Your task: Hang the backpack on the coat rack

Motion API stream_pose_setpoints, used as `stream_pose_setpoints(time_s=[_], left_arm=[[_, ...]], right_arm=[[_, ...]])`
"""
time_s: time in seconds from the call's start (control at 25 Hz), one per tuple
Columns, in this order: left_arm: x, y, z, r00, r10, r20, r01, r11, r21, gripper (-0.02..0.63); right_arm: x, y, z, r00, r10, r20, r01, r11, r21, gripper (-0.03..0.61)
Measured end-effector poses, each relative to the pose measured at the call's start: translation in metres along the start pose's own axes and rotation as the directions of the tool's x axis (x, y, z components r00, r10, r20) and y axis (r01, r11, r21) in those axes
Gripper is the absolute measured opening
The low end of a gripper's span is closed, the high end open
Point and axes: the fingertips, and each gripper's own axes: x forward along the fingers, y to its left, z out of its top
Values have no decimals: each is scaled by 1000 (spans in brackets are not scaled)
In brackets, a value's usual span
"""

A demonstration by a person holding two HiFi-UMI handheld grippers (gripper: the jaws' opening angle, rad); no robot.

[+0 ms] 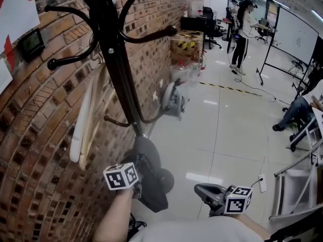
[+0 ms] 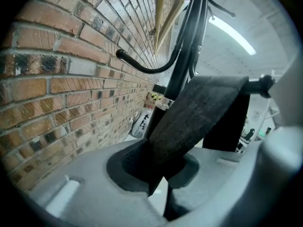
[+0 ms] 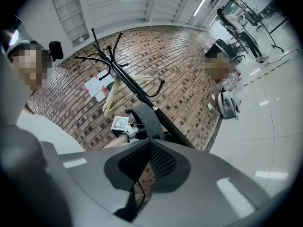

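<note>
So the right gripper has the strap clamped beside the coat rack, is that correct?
Not quite: it is the left gripper, not the right gripper, that has the strap clamped beside the coat rack. The left gripper view shows the strap pinched between its jaws.

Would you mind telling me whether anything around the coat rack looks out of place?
A grey bag sits on the floor against the brick wall, beyond the coat rack, not on a hook. The pale wooden hanger on the rack hangs steeply tilted rather than level.
</note>
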Motion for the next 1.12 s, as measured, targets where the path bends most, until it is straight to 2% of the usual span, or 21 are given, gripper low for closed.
stream_pose_setpoints(time_s=[0.28,0.44,0.68,0.8,0.96,1.12], left_arm=[[3,-6,-15,1000,-16,-2,16,996,85,38],[5,-9,-22,999,-40,5,39,994,98,57],[3,-14,-27,992,-122,23,118,986,114,149],[1,-16,-32,989,-149,12,147,982,119,231],[-12,-10,-38,988,-154,18,152,983,101,279],[-37,-9,-42,988,-145,50,141,987,72,282]], right_arm=[[0,-1,-3,1000,-15,-22,15,1000,5,-2],[-1,-3,4,1000,-23,-11,23,1000,-4,-1],[-6,4,4,1000,5,8,-5,1000,-7,0],[-8,9,4,1000,24,16,-23,1000,-17,0],[-12,13,0,999,34,6,-34,999,-21,0],[-21,18,-7,999,35,15,-35,999,-17,-2]])
